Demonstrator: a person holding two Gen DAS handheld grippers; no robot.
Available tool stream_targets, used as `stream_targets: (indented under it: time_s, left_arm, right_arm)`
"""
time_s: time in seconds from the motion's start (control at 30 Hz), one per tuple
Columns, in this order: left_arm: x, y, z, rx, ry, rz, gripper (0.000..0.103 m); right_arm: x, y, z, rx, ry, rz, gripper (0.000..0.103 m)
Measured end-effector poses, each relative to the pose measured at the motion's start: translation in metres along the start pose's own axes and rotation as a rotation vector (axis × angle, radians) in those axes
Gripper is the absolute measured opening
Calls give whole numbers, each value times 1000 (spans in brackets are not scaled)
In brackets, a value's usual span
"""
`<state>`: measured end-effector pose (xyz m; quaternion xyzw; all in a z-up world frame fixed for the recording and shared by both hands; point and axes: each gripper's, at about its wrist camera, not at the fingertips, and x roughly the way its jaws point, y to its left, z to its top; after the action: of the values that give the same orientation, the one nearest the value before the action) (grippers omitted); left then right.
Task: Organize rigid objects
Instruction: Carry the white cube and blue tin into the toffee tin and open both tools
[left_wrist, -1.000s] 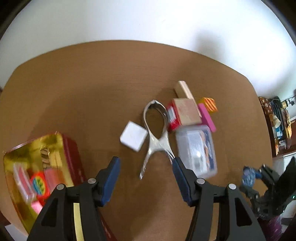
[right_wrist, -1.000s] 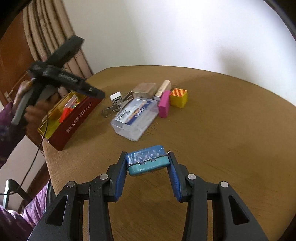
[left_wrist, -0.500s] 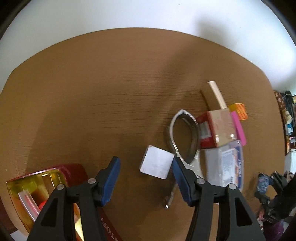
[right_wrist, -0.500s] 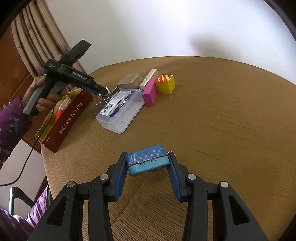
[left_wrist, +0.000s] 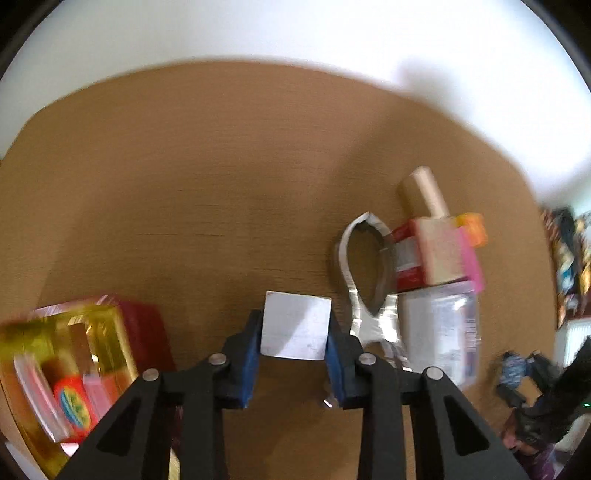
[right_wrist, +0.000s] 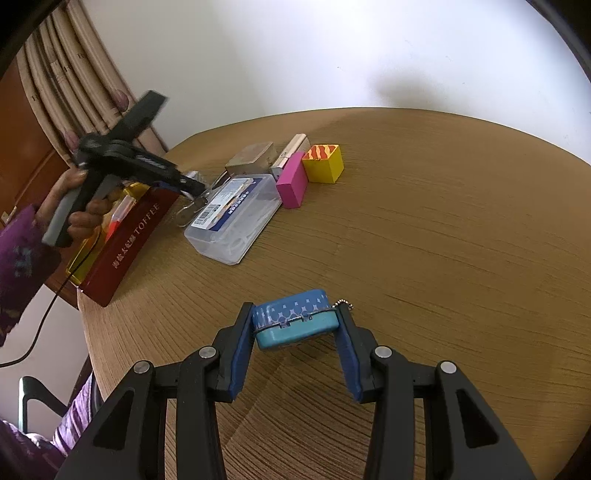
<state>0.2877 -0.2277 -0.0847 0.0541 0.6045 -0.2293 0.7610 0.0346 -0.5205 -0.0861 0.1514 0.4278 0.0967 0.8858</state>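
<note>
One red tin (right_wrist: 133, 240), one clear case (right_wrist: 236, 218), two coloured blocks (right_wrist: 293, 181), one blue tin (right_wrist: 295, 321)

- Left wrist view: motion blur smears everything, worst on the gold tin (left_wrist: 70, 354) at 8 o'clock and the clutter toward 3 o'clock
- The white tile (left_wrist: 295, 325) glares, nearly blown out (no surface detail readable)
- Right wrist view is sharp and evenly bright; soft daylight, with a faint grey shadow on the wall (right_wrist: 417, 88) at 1 o'clock
- The blurred hand (right_wrist: 79, 199) at 9 o'clock is the one soft spot
- Both views bend the table edge (right_wrist: 369, 110); black vignette in the corners
</note>
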Motion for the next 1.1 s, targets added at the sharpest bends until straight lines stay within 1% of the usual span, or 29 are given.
stream_targets:
  time_s: [0.07, 0.1, 0.17, 0.23, 0.3, 0.33, 0.37, 0.4, 0.5, 0.53, 0.6, 0.67, 0.7, 0.8, 0.87, 0.93, 1.0, 1.1]
  left_arm:
    - [-33, -2, -18, -11, -87, 10, 32]
    - [-54, -1, -31, -24, -142, -1, 33]
    - [-92, 7, -60, -61, -222, -1, 33]
    - [-119, 23, -85, -121, -270, -7, 33]
    - [-138, 47, -112, -200, -297, 0, 33]
    - [-141, 51, -124, -238, -297, 23, 33]
    - [-143, 65, -138, -273, -291, 53, 33]
    - [-141, 70, -145, -298, -278, 69, 33]
    - [-131, 102, -168, -356, -219, 90, 33]
    - [-122, 108, -178, -371, -202, 86, 33]
    - [-114, 114, -189, -387, -198, 87, 33]
    - [-107, 116, -192, -372, -185, 137, 33]
    - [-103, 115, -193, -364, -190, 143, 33]
    - [-98, 114, -192, -357, -201, 131, 33]
    - [-99, 120, -194, -365, -202, 124, 34]
    - [-100, 126, -194, -376, -196, 112, 36]
    - [-101, 132, -195, -402, -196, 121, 40]
    - [-114, 141, -203, -440, -228, 85, 42]
  right_arm:
    - [-4, 4, 2, -9, -5, -1, 40]
    - [-7, 9, 5, -19, -12, 1, 40]
    - [-15, 22, 13, -49, -29, 9, 40]
    - [-21, 38, 22, -74, -45, 29, 40]
    - [-24, 62, 35, -115, -61, 62, 40]
    - [-25, 74, 41, -135, -65, 77, 40]
    - [-23, 92, 49, -164, -67, 107, 40]
    - [-22, 106, 55, -186, -69, 124, 40]
    - [-9, 152, 74, -254, -64, 182, 40]
    - [-4, 166, 79, -271, -62, 197, 40]
    - [11, 197, 93, -307, -48, 239, 40]
    - [28, 225, 104, -336, -30, 271, 40]
    - [36, 236, 108, -347, -18, 285, 40]
    - [66, 269, 119, -391, 28, 295, 40]
    - [83, 284, 124, -417, 53, 293, 40]
    - [98, 292, 127, -428, 76, 286, 40]
    - [113, 298, 128, -437, 100, 274, 40]
    - [128, 304, 126, -449, 126, 251, 40]
